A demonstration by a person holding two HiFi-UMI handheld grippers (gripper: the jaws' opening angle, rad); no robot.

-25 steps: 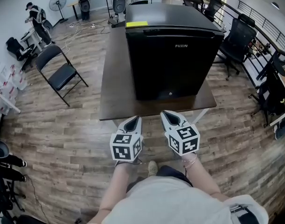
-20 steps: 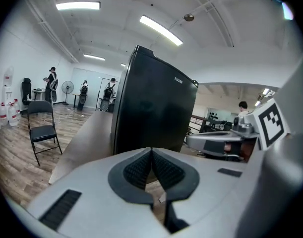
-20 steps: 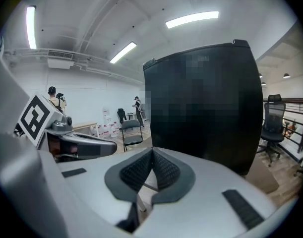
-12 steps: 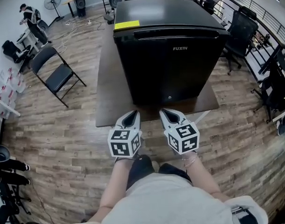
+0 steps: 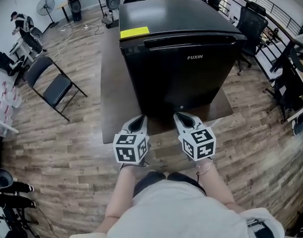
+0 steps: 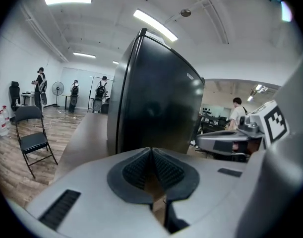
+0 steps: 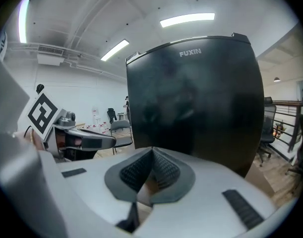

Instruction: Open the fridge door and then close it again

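Item: fridge [image 5: 177, 63], black, compact, standing on a dark desk [image 5: 111, 100], door [image 5: 186, 83] facing the person and shut flush. Change noted: over the last second the fridge has grown larger in the head view and drawn nearer the bottom of the frame, and both grippers, which a second ago hung over bare floor short of the desk, now reach over its near edge, close to the foot of the door but not touching it. Reading: the approach is nearly done and the opening has not begun; the long recess along the door's top edge [image 5: 191, 38] looks the likely place to pull, and it sits well above where the tips now point. Left gripper [image 5: 138, 120]: held low in front of the body, angled gently downward, aimed at the door's left corner, jaws closed pad to pad with nothing between them. Right gripper [image 5: 184, 118]: level with the left and just beside it, same gentle downward slant, facing the door squarely, jaws likewise closed and empty. Forearms run out straight from the torso, roughly parallel, marker cubes uppermost.
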